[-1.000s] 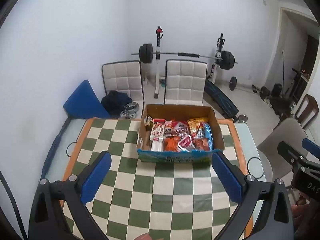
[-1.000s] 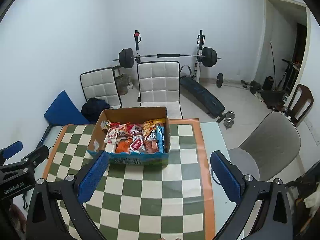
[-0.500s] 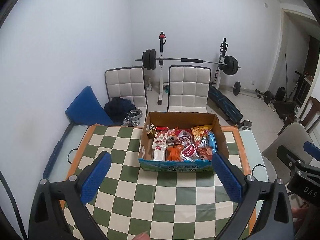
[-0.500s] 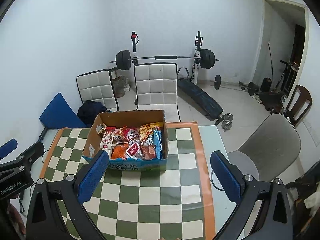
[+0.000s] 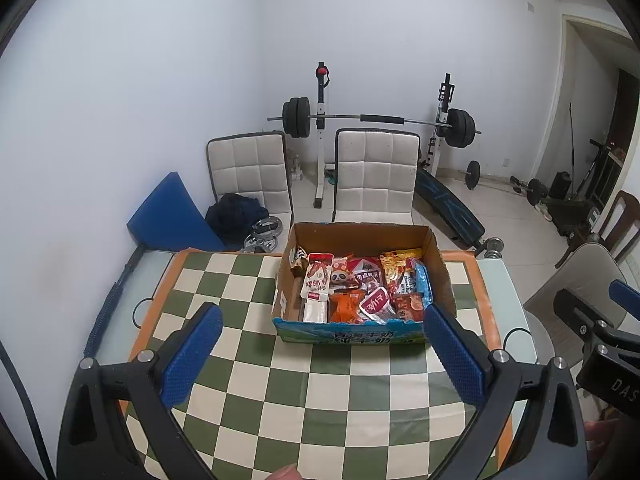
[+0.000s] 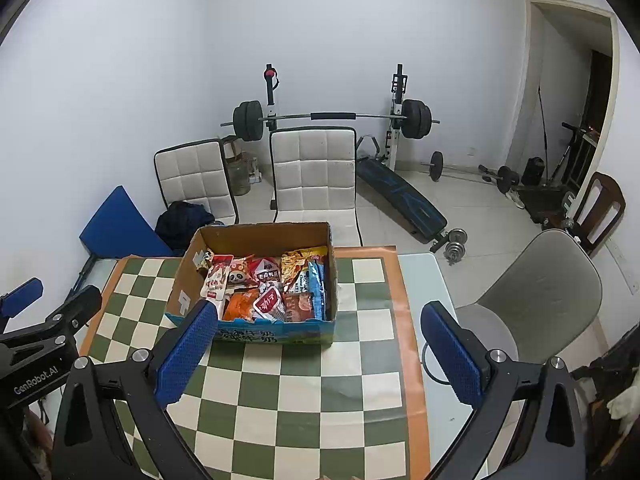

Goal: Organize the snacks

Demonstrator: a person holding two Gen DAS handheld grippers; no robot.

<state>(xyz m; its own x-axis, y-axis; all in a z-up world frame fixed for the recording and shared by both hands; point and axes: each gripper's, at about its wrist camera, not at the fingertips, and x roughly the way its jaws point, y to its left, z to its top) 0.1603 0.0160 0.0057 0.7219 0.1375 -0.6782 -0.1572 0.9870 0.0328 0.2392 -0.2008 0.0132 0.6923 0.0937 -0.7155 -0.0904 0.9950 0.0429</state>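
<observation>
Snacks (image 5: pixel 356 288) are packed in a cardboard box (image 5: pixel 362 236) set toward the tabletop's far edge, on the checkered cloth (image 5: pixel 320 392). Two white chairs (image 5: pixel 374 172) (backs upright) are seen just beyond. Left gripper (image 5: pixel 324 354) and right gripper (image 6: pixel 318 354) are held spread, empty, over bare near cloth.

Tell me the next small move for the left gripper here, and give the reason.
Probably ease the left gripper forward and down toward the cardboard box. Its fingers stand wide open and empty, short of the box, and the snack packets all lie inside it, none grasped yet.
</observation>
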